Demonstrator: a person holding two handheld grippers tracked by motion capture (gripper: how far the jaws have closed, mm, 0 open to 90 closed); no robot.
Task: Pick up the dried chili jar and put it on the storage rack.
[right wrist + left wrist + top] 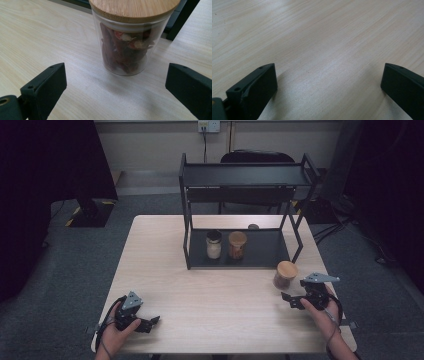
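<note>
A light wooden rectangular table stood on a grey carpeted floor. At the table's twelve o'clock edge sat a black two-tier metal rack, its upper shelf bare and its lower tray flat on the tabletop. On that lower tray, toward its nine o'clock side, a clear glass jar with a dark lid and pale contents stood upright, and just beside it at three o'clock stood a glass jar with a round wooden lid and reddish-brown contents. Behind the rack at twelve o'clock a black chair back showed, with a white wall socket above it
</note>
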